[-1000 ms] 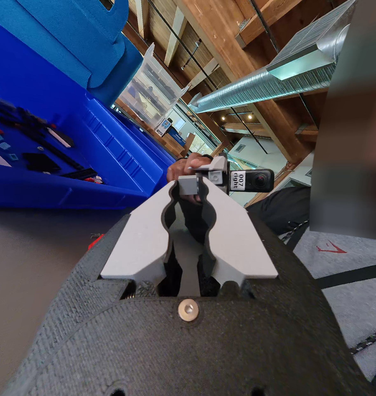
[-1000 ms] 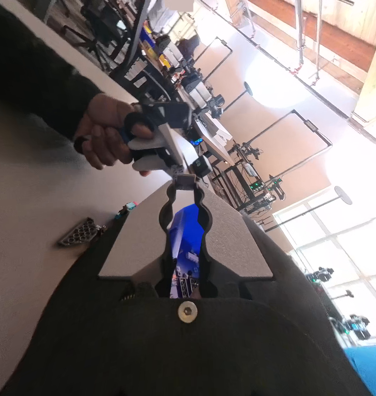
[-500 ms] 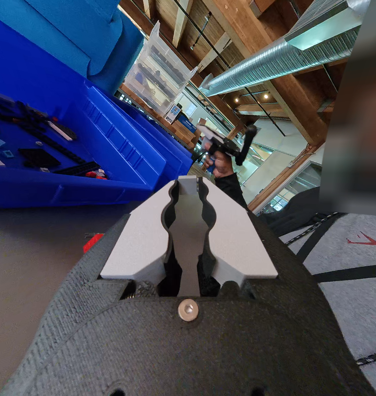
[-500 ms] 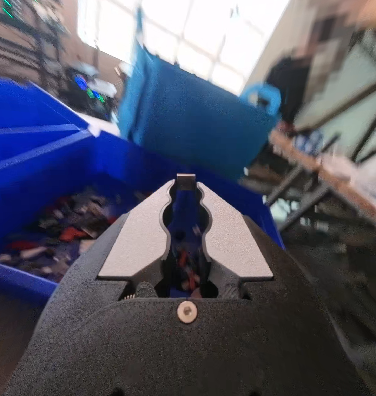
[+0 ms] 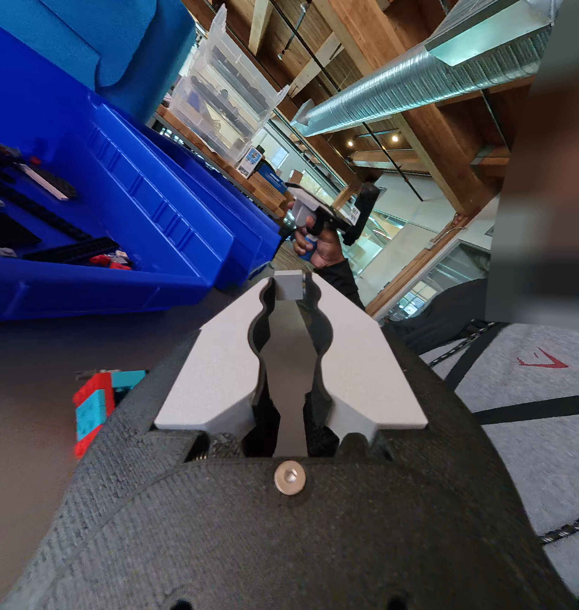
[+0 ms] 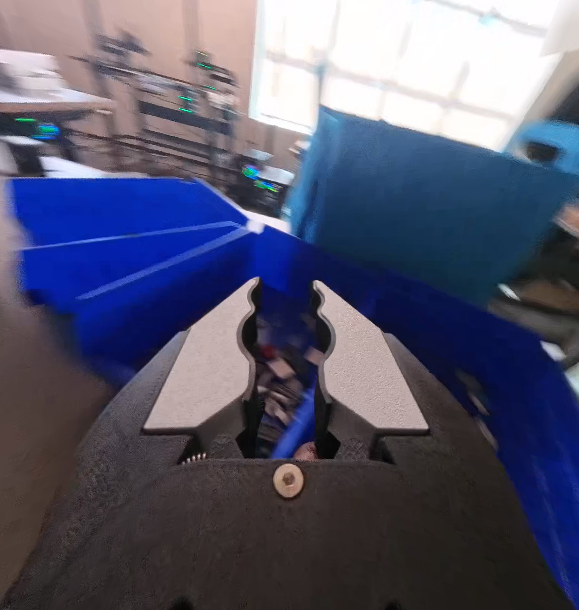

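Left gripper [image 5: 288, 284]: jaws pinching a small grey block [image 5: 288, 284] right at the tips, held up off the table, tilted view.
Grey block: flat, square-faced, sits between the two tips and pokes a little beyond them.
Right gripper [image 6: 285, 286]: jaws spread, a clear gap between the tips, nothing between them; the whole right wrist view is smeared with motion blur.
Right gripper, far view: in the left wrist view it shows well off beyond the block, gripped by a hand [image 5: 321, 244] in a dark sleeve, up by the far end of the bins.
Blue bins [image 5: 169, 211]: a row of deep blue plastic bins side by side on the table, to the left of the left gripper.
Nearest bin contents: loose building pieces [image 5: 80, 251], black strips, a white bar, some red bits on the bin floor.
Bin under the right gripper [image 6: 413, 317]: the spread jaws point into it; a jumble of small pieces [image 6: 281, 373] shows through the gap, too blurred to sort out.
Table [image 5: 34, 359]: grey-brown surface; a red and teal brick stack [image 5: 96, 406] lies on it just beside the left gripper's black body.
Teal bag [image 6: 423, 211]: stands behind the bins, handle at its upper right.
Overhead: wooden beams and a silver duct [image 5: 397, 89].
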Available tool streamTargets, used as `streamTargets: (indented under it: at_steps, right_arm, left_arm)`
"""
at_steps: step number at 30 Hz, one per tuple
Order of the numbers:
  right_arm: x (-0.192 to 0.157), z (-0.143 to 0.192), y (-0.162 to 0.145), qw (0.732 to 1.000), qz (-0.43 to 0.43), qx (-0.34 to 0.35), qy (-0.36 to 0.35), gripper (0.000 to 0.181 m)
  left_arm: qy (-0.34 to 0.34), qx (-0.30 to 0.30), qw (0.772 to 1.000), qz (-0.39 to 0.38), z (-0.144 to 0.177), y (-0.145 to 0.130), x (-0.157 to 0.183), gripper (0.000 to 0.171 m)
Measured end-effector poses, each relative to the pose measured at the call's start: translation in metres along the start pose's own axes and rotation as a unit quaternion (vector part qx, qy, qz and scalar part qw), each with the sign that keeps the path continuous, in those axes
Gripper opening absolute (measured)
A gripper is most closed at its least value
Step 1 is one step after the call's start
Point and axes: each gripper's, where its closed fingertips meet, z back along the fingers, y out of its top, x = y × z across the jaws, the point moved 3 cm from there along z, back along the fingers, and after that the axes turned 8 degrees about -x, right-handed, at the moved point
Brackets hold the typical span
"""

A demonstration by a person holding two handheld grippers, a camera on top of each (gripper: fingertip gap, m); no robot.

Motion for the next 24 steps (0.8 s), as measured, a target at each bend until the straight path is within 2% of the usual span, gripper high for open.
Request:
streamTargets:
  at_steps: [2, 6, 9, 11, 15, 18, 21, 24]
  right_arm:
    - [-0.064, -0.005, 0.019, 0.992, 0.068, 0.028, 0.1, 0.027]
    - [-0.195, -0.014, 0.03, 0.946, 0.162, 0.074, 0.271, 0.027]
    - [-0.267, -0.025, 0.029, 0.925, 0.164, 0.109, 0.323, 0.028]
    - [-0.3, -0.035, 0.023, 0.919, 0.177, 0.117, 0.332, 0.03]
    - [-0.336, -0.046, 0.012, 0.907, 0.246, 0.126, 0.316, 0.032]
    - [-0.34, -0.049, 0.013, 0.907, 0.245, 0.133, 0.315, 0.031]
    - [-0.342, -0.05, 0.011, 0.902, 0.255, 0.134, 0.322, 0.019]
    - [-0.335, -0.052, 0.012, 0.905, 0.261, 0.131, 0.308, 0.017]
  left_arm:
    - [-0.017, -0.007, 1.0, 0.008, -0.007, -0.004, 0.004, 0.019]
    - [-0.057, -0.017, 0.998, 0.026, -0.02, -0.012, 0.016, 0.019]
    - [-0.074, -0.027, 0.996, 0.034, -0.026, -0.019, 0.02, 0.019]
    - [-0.082, -0.036, 0.995, 0.039, -0.029, -0.023, 0.021, 0.019]
    - [-0.096, -0.045, 0.993, 0.048, -0.034, -0.028, 0.025, 0.019]
    - [-0.105, -0.056, 0.991, 0.052, -0.036, -0.032, 0.027, 0.018]
    - [-0.103, -0.061, 0.991, 0.055, -0.038, -0.034, 0.026, 0.019]
    - [-0.09, -0.052, 0.993, 0.053, -0.038, -0.032, 0.022, 0.018]
